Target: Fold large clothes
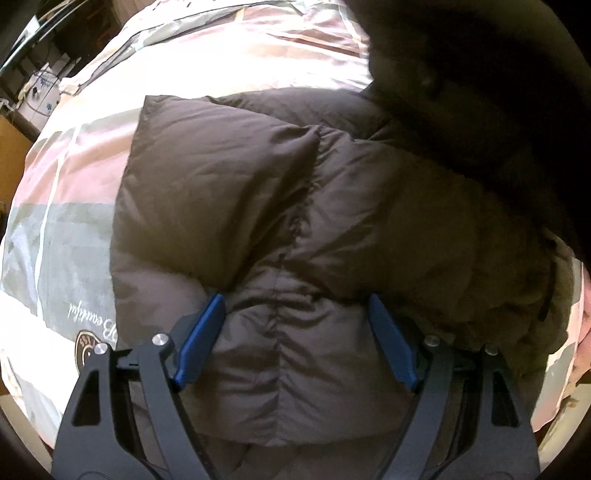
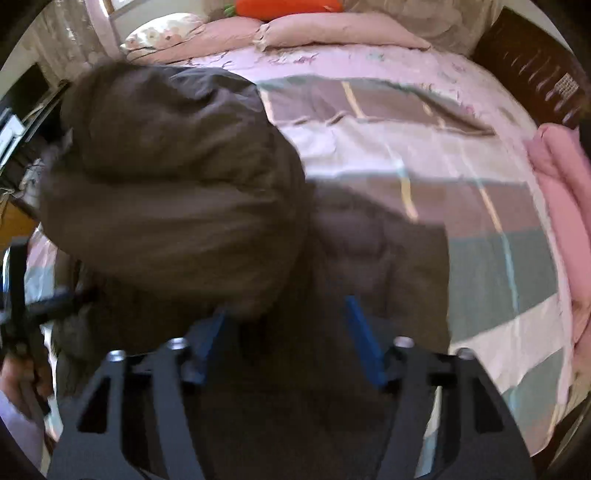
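Jacket point(image 1: 295, 229), brown and puffy, fills the centre of both views on a patchwork bedspread point(image 1: 66, 229).

Left gripper point(image 1: 295, 306) sits low in frame, its 2 blue fingers point(image 1: 201, 339) spread wide over the quilted fabric, grasping nothing. Right gripper point(image 2: 286, 314) is likewise released, below a bunched fold of jacket at upper left; pink pillows point(image 2: 295, 29) line the top edge.

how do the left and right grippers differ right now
The left gripper sits over flat-lying quilted panels of the brown puffer jacket; the right gripper faces a bulging, raised fold of it. The left view is sharp, the right view motion-blurred. Both have blue fingers spread apart, with black frames, over the same jacket on the patchwork bedspread. Neither clearly pinches fabric.
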`<state>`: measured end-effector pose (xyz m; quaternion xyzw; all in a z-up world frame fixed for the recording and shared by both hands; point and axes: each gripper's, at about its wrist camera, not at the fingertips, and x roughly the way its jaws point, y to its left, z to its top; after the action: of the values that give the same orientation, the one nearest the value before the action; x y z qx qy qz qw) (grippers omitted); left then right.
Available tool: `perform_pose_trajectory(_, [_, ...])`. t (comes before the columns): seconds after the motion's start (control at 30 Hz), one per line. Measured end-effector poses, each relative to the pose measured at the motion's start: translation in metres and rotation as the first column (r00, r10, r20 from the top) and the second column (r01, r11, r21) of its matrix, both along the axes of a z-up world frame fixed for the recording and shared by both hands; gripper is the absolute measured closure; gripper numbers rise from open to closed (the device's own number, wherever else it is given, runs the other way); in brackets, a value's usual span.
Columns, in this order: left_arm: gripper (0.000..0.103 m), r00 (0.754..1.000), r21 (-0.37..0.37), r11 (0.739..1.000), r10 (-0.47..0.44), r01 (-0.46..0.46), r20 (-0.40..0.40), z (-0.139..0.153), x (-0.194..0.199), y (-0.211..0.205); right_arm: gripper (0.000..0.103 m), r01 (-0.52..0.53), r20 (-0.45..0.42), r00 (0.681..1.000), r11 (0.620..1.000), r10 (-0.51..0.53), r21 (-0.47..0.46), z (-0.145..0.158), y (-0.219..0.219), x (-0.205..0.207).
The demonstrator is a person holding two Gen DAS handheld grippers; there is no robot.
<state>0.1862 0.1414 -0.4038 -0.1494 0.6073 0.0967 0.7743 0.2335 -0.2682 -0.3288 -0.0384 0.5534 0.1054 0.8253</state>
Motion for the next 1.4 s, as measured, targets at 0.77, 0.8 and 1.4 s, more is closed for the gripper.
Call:
perform_pose_trajectory(0.77, [0.021,0.995,-0.039,0.996,0.083,-0.081,0.05,0.041,-0.049,-0.009,0.093,0.474,-0.417,0.878,0.563,-0.237,0.677,-0.068,0.114,0.039])
perform_pose_trajectory(0.8, [0.021,0.995,-0.039,0.996,0.088,-0.086,0.054,0.044,-0.053,-0.007,0.093,0.438,-0.389,0.896,0.567,-0.215,0.698,-0.058,0.11,0.035])
perform_pose_trajectory(1.4, [0.021,0.992,0.013,0.999,0.048,-0.05,0.118,0.079,-0.054,-0.013,0.018,0.275,-0.498,0.86,0.921,-0.107,0.277,-0.099,0.059,-0.151])
